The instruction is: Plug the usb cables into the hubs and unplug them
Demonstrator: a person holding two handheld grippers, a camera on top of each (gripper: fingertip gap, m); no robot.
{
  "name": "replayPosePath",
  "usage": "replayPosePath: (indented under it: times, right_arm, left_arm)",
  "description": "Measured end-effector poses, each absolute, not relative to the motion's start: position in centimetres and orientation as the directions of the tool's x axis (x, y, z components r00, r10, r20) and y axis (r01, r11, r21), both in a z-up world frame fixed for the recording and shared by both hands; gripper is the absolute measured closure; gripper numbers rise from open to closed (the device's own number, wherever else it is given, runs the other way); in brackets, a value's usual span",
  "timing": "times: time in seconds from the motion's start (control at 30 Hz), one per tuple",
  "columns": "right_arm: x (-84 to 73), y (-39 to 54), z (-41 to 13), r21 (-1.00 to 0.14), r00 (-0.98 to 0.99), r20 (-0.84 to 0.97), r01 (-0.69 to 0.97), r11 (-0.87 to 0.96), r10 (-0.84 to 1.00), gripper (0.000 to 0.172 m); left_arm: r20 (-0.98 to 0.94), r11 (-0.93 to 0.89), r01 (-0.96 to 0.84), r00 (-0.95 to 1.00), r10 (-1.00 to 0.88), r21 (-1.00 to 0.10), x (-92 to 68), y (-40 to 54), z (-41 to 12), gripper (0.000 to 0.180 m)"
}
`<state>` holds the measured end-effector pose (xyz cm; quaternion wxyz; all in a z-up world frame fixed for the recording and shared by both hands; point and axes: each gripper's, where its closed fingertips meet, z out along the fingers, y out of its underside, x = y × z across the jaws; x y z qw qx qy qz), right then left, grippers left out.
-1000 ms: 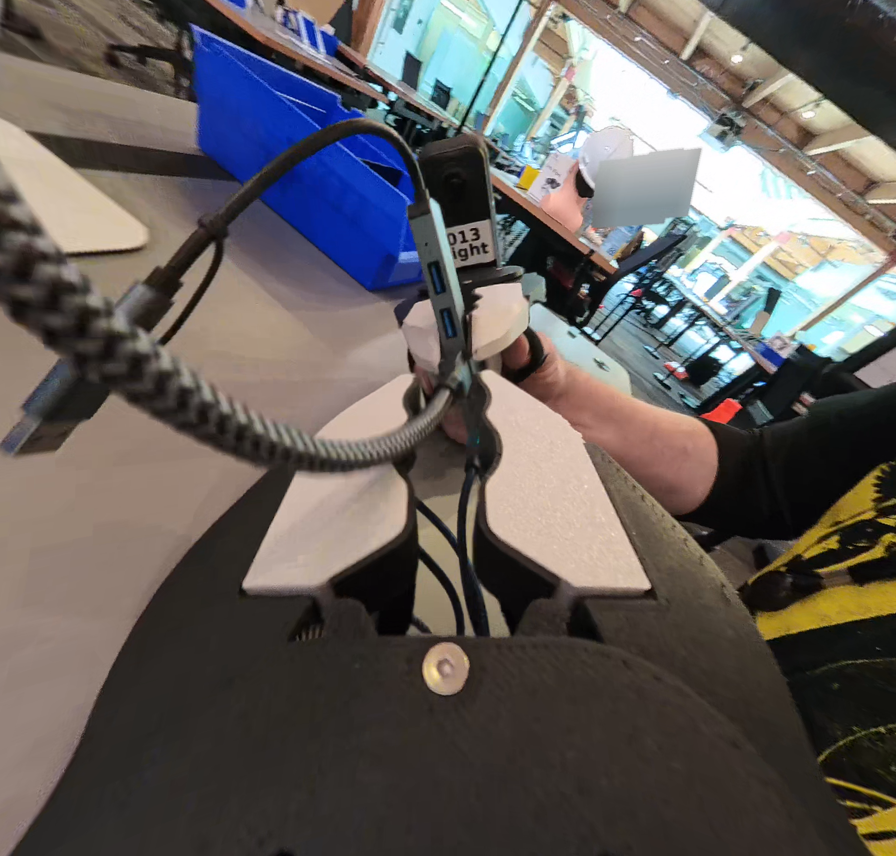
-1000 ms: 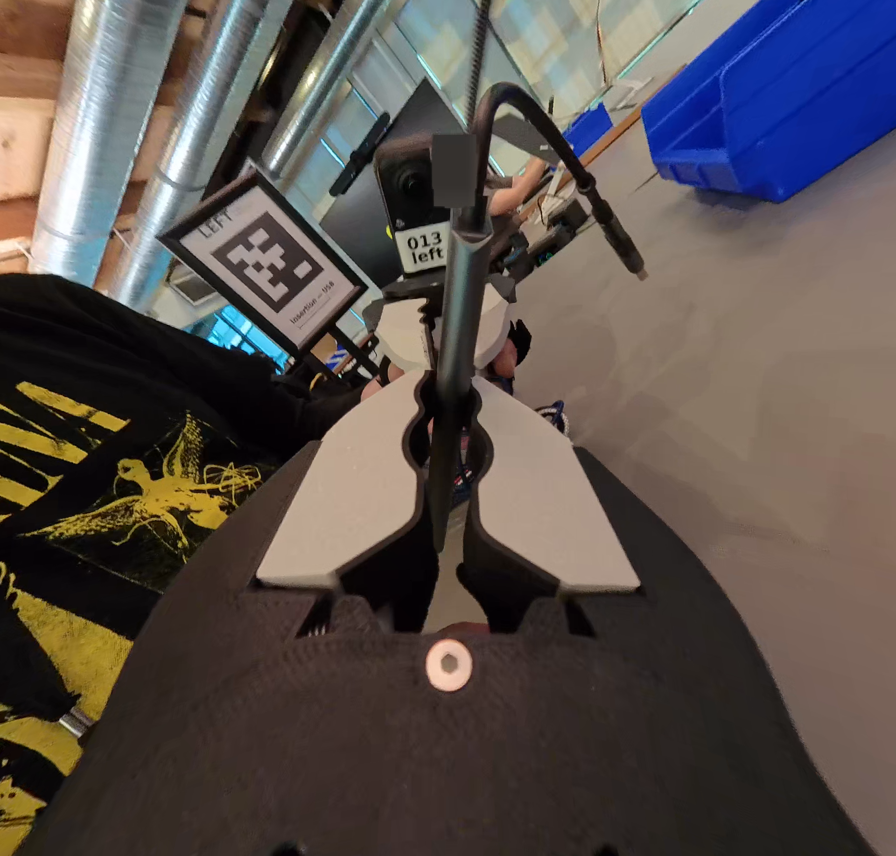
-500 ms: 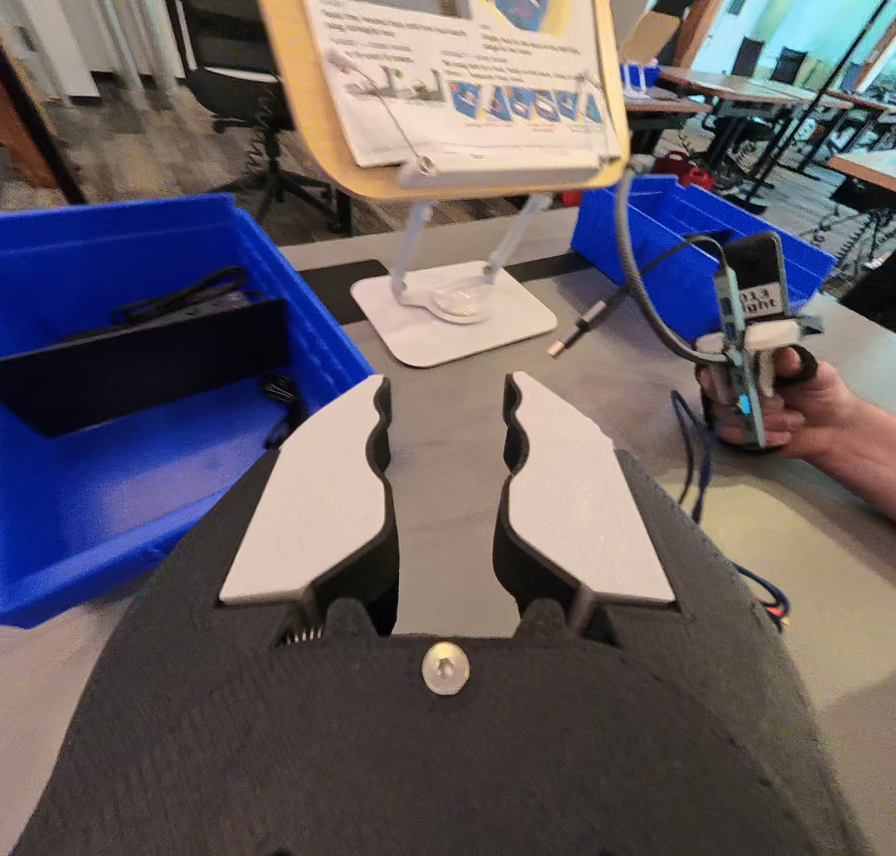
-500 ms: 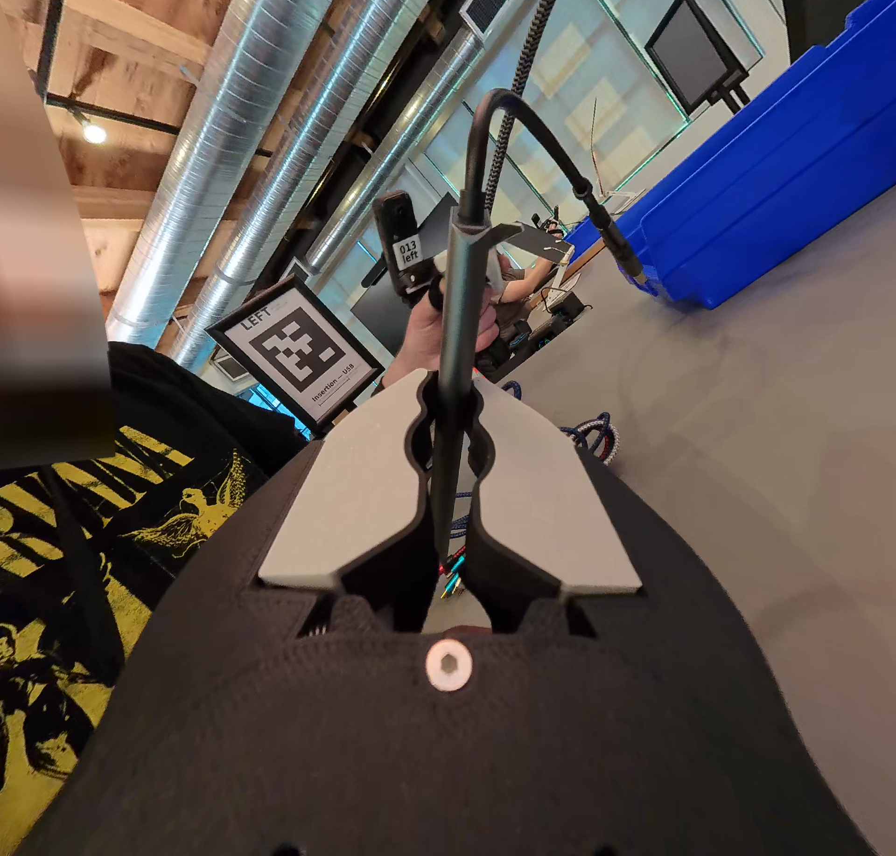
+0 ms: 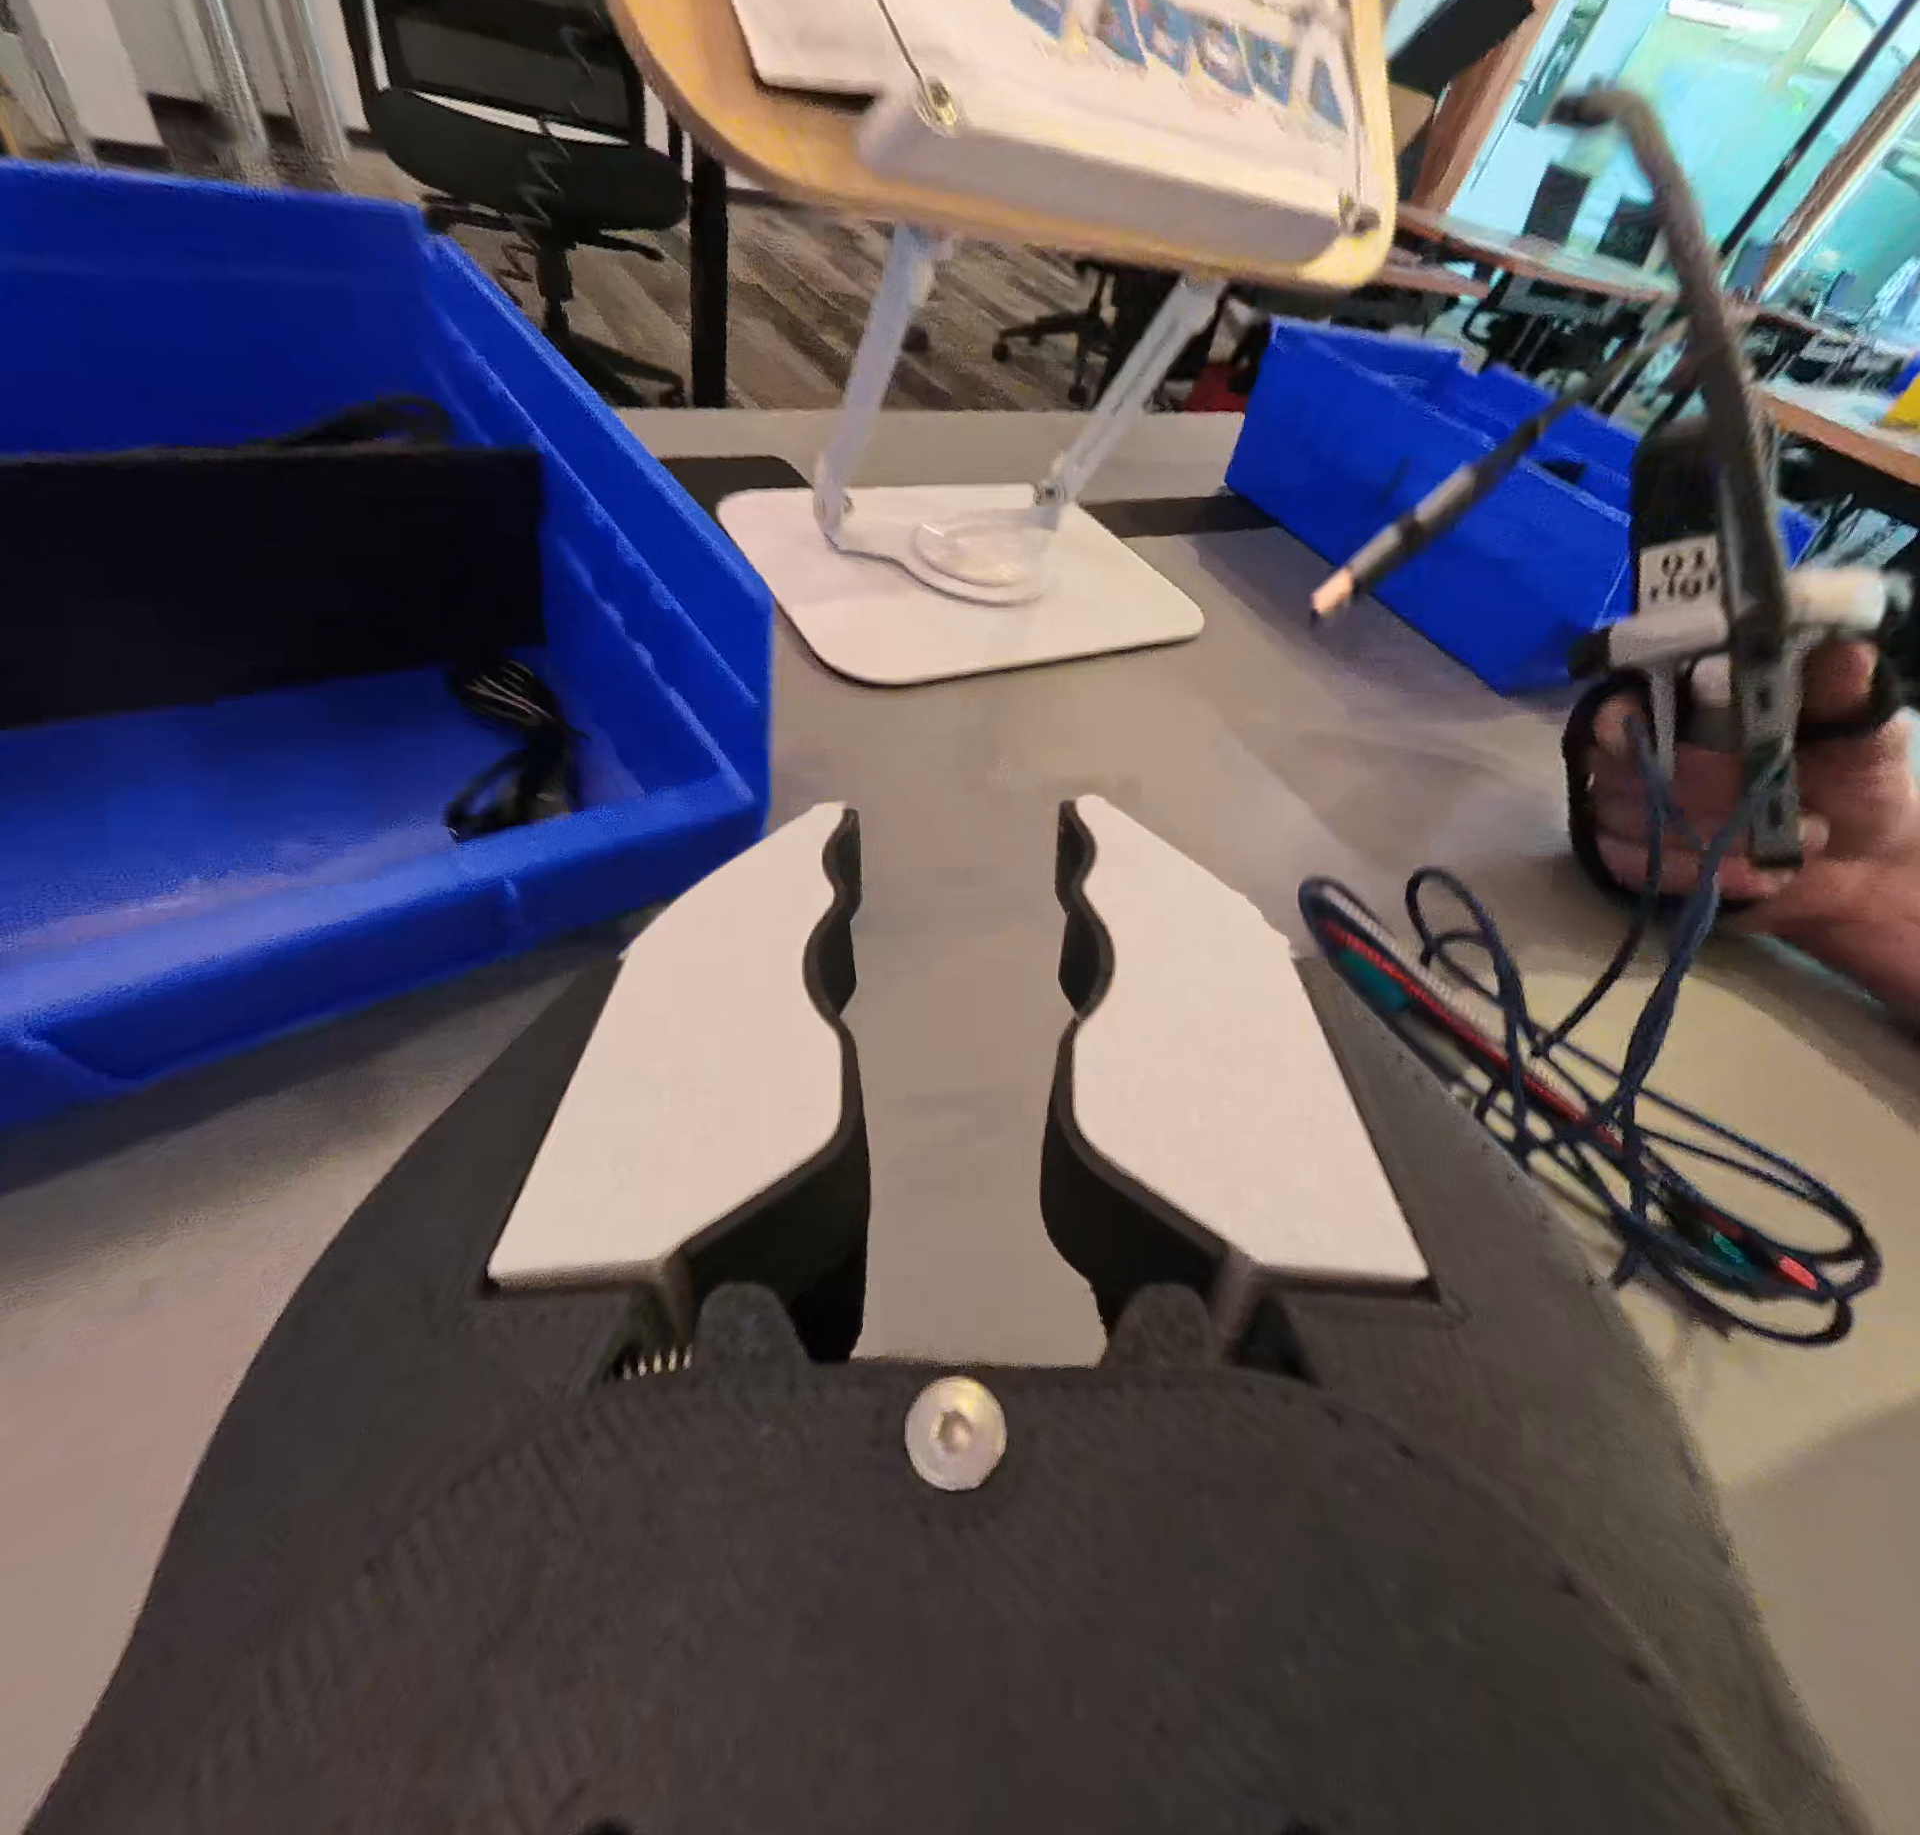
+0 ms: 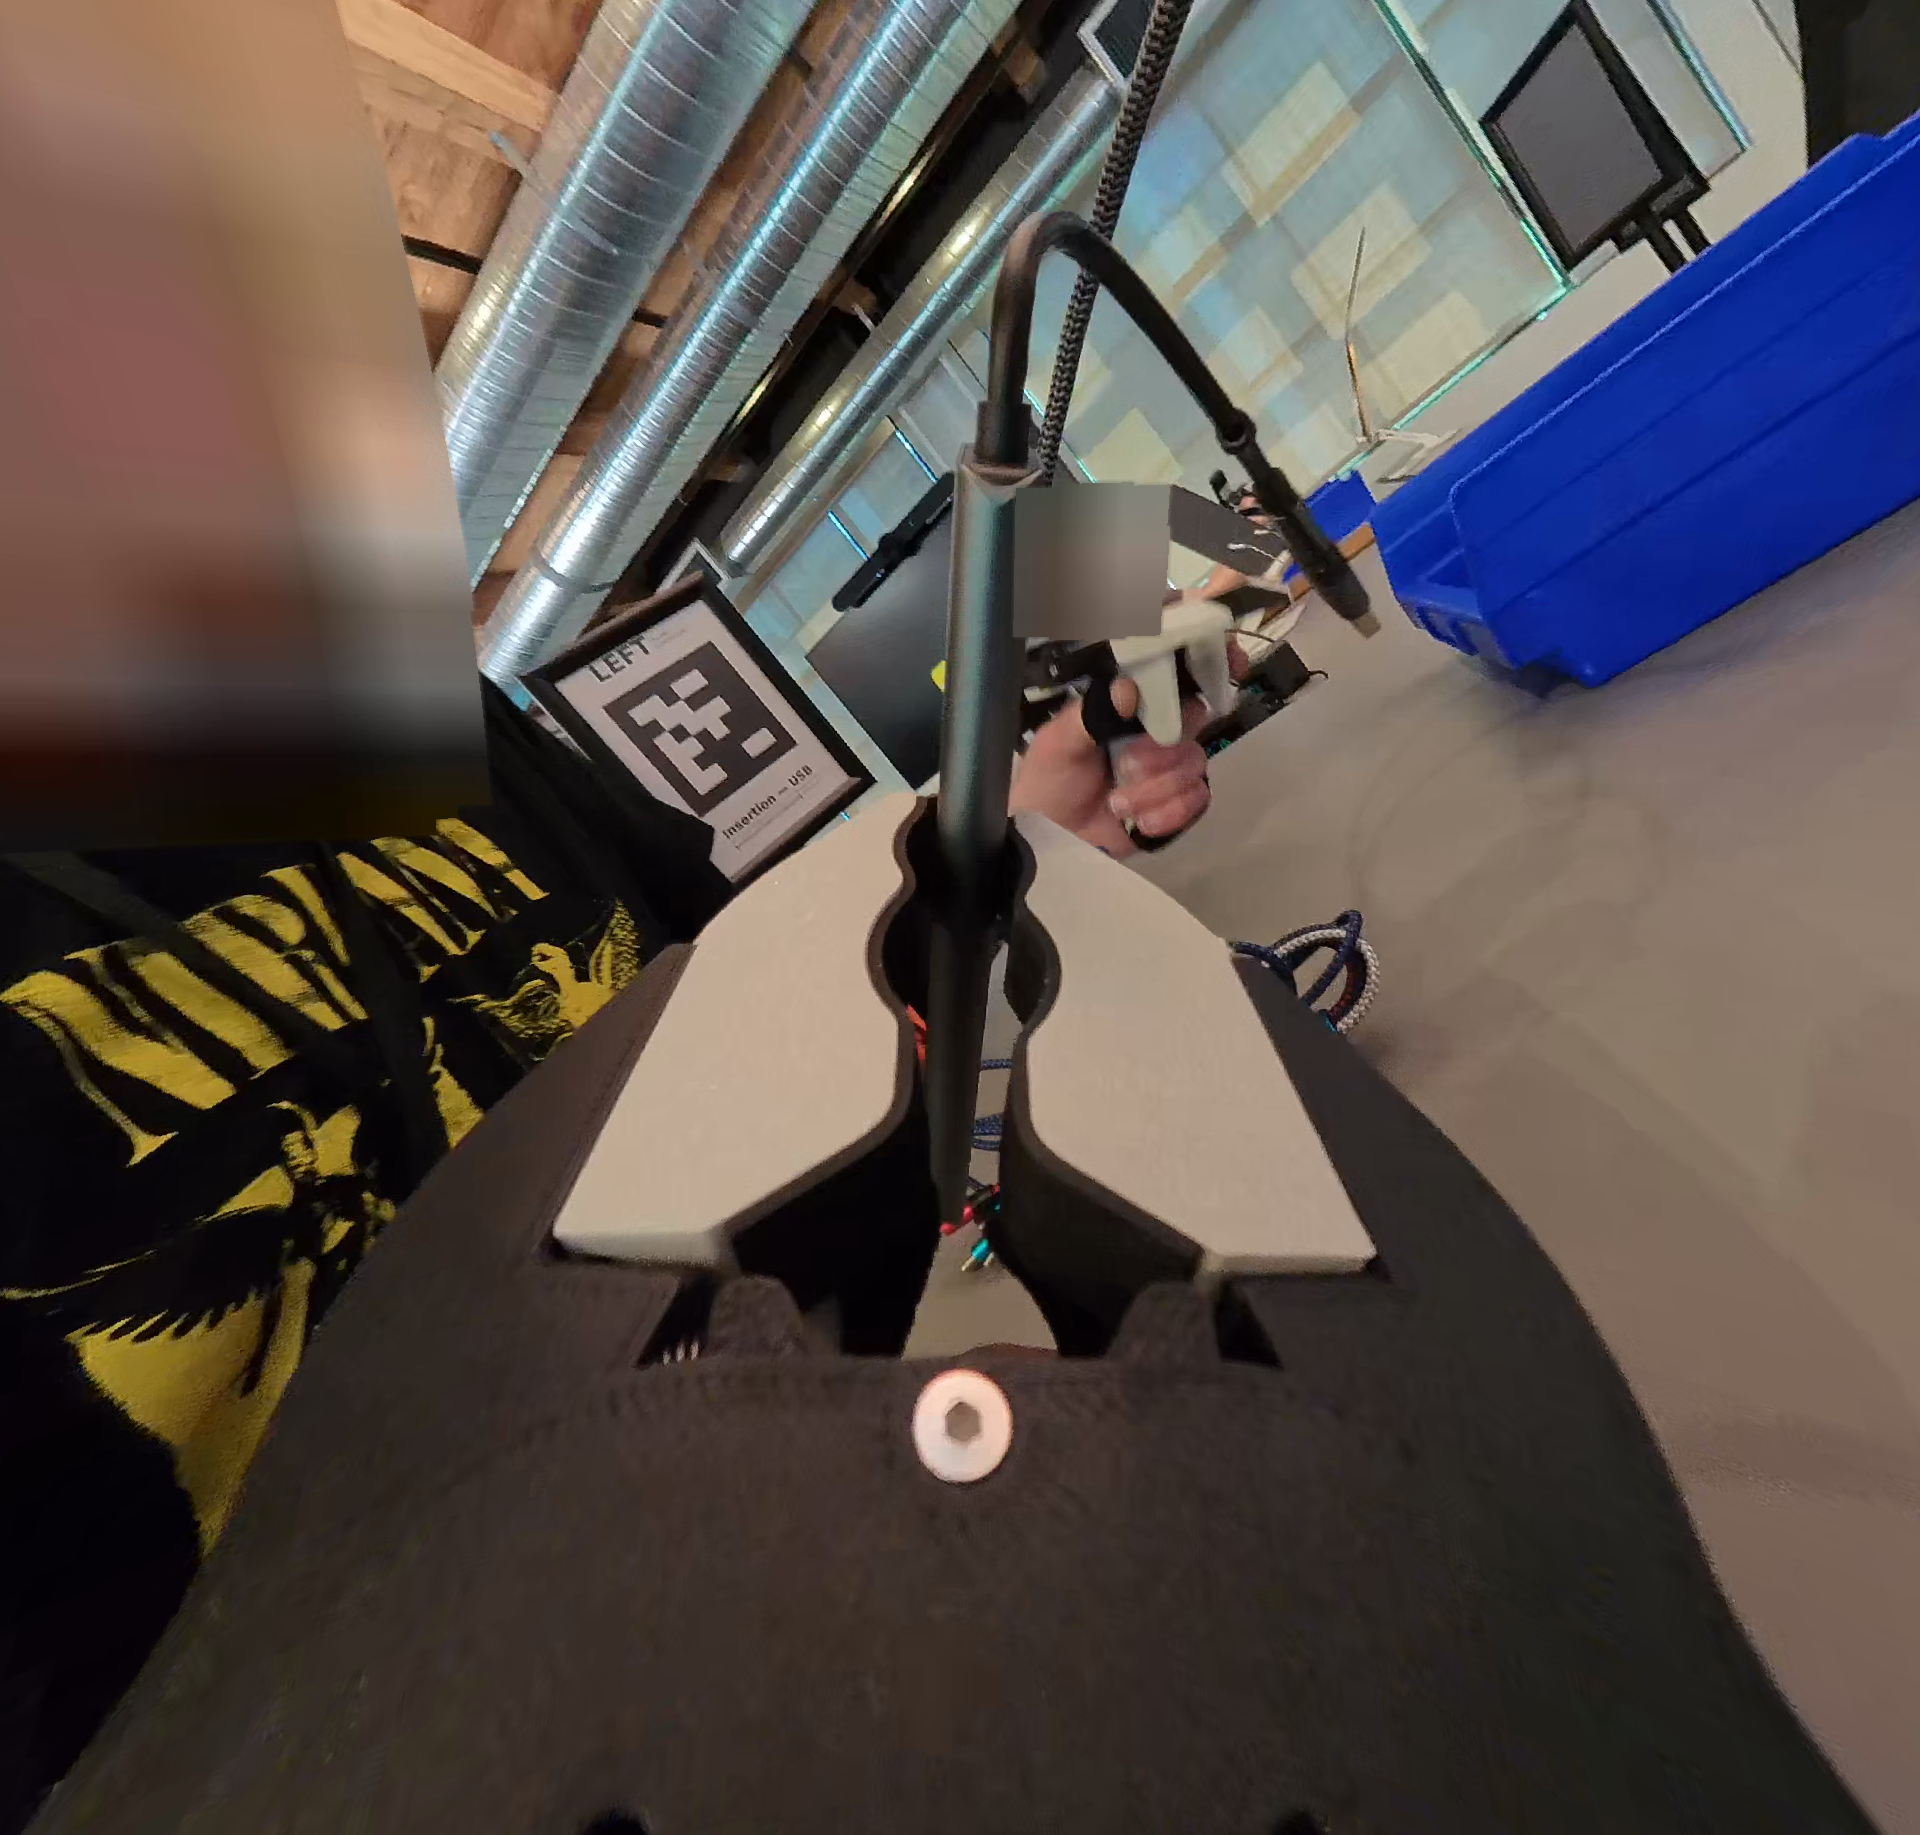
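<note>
The hub [image 6: 971,746] is a slim dark grey bar standing nearly upright, its long axis running along the fingers of my right tongs [image 6: 964,850], whose pads press on its lower body from both sides. From its top a short black lead [image 6: 1132,279] arches over and hangs down to a free connector [image 5: 1392,559], pointing down-left in the left wrist view. A braided grey cable [image 6: 1112,175] also rises from near the hub's top and runs out of frame; I cannot tell where it ends.

My left tongs [image 5: 958,829] stand wide apart with nothing between them but bare grey surface [image 5: 956,746]. From them, the hub sits well off to the right and higher, held clear of the surface. A loose tangle of dark blue cables [image 5: 1662,1110] lies on the surface just right of the left tongs, much nearer to them than to the raised hub.

So I judge the next plug must come from that tangle: the left tongs are the free and closer ones, and would have to swing right and down to reach it. A blue bin [image 5: 312,746] sits to their left.
</note>
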<state>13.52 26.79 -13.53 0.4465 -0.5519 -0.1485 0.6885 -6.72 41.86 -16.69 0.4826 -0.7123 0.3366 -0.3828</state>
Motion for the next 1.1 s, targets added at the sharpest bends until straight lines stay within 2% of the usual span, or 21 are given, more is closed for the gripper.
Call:
replayPosePath:
  times: [0.1, 0.33, 0.5, 0.7, 1.1]
  right_arm:
    - [13.7, 26.3, -13.2, -0.704, -0.016, -0.604, -0.458, -0.543, 0.797, 0.161]
    - [14.0, 25.5, -12.6, -0.706, -0.077, -0.565, -0.469, -0.530, 0.821, 0.161]
    - [14.0, 25.5, -12.6, -0.697, -0.102, -0.570, -0.465, -0.545, 0.815, 0.161]
    - [14.2, 26.0, -12.7, -0.688, -0.080, -0.582, -0.482, -0.542, 0.809, 0.162]
    - [15.2, 26.8, -12.4, -0.700, 0.062, -0.578, -0.551, -0.455, 0.814, 0.161]
  left_arm:
    - [0.149, -0.247, -0.141, 0.492, -0.858, -0.959, -6.4, 40.8, -18.3, 0.142]
    - [0.222, -0.285, -0.058, 0.487, -0.845, -0.957, -6.0, 41.3, -18.4, 0.140]
    - [0.184, -0.243, -0.068, 0.471, -0.863, -0.968, -6.1, 40.7, -18.1, 0.140]
    - [0.250, -0.292, -0.021, 0.465, -0.849, -0.956, -6.5, 41.1, -18.1, 0.138]
    - [0.227, -0.283, -0.059, 0.450, -0.864, -0.957, -5.3, 40.3, -18.4, 0.133]
